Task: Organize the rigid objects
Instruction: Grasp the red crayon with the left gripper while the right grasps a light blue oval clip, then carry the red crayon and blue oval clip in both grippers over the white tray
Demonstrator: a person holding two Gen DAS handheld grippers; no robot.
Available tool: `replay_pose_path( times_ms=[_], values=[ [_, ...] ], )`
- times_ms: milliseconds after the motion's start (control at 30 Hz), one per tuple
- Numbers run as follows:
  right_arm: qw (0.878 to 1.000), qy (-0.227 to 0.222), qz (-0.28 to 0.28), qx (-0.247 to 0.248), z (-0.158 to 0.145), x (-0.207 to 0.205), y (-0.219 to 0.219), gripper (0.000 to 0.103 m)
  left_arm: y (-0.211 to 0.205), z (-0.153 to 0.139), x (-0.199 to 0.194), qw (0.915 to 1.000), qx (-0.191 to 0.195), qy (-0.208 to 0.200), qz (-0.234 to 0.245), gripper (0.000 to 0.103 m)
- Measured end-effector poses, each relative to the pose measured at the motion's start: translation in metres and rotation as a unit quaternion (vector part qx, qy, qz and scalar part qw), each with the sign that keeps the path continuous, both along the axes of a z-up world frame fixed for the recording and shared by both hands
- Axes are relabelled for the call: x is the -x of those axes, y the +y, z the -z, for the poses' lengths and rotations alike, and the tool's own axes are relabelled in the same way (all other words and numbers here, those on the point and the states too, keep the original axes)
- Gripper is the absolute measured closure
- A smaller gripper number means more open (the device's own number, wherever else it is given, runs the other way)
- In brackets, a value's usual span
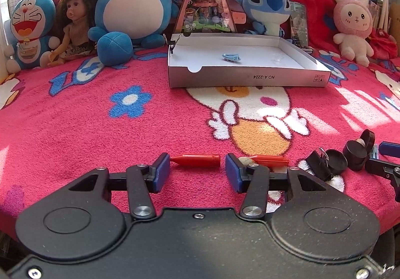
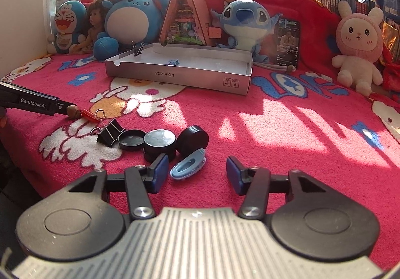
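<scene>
Readable text: tray [image 2: 175, 76] front wall prints "NO.A-2224" (upside down in both views), left gripper's side reads "GenRobot.AI".

Tray is a shallow white cardboard box on the red blanket [image 1: 75, 129], black binder clip [image 2: 138, 49] clamped on its left rim, one blue hair clip [image 1: 231, 57] inside.

Left gripper [image 1: 197, 170]: jaws wide, nothing held, red cone-tipped piece [image 1: 197, 160] lying just past the pads; second red piece [image 1: 270, 159] and a pebble beside it.

Right gripper [image 2: 197, 171]: jaws wide, empty. Light blue hair clip [image 2: 188, 165] sits between the fingers, near the left pad. Just beyond: three black round caps [image 2: 160, 141] and a loose binder clip [image 2: 108, 133], clustered and touching.
</scene>
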State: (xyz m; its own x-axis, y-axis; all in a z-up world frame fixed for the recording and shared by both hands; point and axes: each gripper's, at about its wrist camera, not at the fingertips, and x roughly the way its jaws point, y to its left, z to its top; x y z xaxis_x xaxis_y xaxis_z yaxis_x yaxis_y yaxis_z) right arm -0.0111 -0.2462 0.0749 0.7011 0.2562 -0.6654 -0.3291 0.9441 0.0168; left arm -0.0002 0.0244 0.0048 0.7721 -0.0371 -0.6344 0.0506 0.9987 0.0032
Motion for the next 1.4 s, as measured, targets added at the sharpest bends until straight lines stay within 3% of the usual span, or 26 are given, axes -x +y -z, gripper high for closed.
replay_pose_path(
  times_ms=[133, 267, 367, 500, 567, 833, 1400],
  values=[
    [1.000, -0.001, -0.003, 0.001, 0.000, -0.001, 0.002, 0.054, -0.001, 0.002, -0.002, 1.0000, -0.004, -0.002, -0.002, 0.056],
    [1.000, 0.001, -0.011, 0.007, 0.000, -0.001, 0.004, 0.070, -0.001, 0.001, -0.001, 0.9999, -0.009, -0.005, 0.004, 0.056],
    [1.000, -0.002, -0.014, 0.011, 0.000, 0.000, 0.005, 0.073, -0.001, 0.002, -0.001, 0.9998, -0.018, -0.011, 0.006, 0.051],
    [1.000, -0.001, -0.014, 0.012, 0.000, 0.001, 0.005, 0.076, 0.000, 0.002, -0.001, 0.9998, -0.017, -0.011, 0.007, 0.051],
    [1.000, -0.002, -0.013, 0.013, 0.000, 0.001, 0.005, 0.078, 0.000, 0.003, -0.002, 0.9999, -0.010, -0.010, 0.009, 0.061],
    [1.000, -0.003, 0.002, 0.011, -0.001, -0.001, 0.003, 0.083, 0.002, 0.000, -0.001, 0.9999, 0.002, -0.011, 0.006, 0.061],
    [0.996, -0.020, 0.083, 0.004, -0.012, -0.027, -0.008, 0.083, 0.006, -0.017, -0.023, 0.9996, 0.026, -0.009, -0.007, 0.061]
  ],
)
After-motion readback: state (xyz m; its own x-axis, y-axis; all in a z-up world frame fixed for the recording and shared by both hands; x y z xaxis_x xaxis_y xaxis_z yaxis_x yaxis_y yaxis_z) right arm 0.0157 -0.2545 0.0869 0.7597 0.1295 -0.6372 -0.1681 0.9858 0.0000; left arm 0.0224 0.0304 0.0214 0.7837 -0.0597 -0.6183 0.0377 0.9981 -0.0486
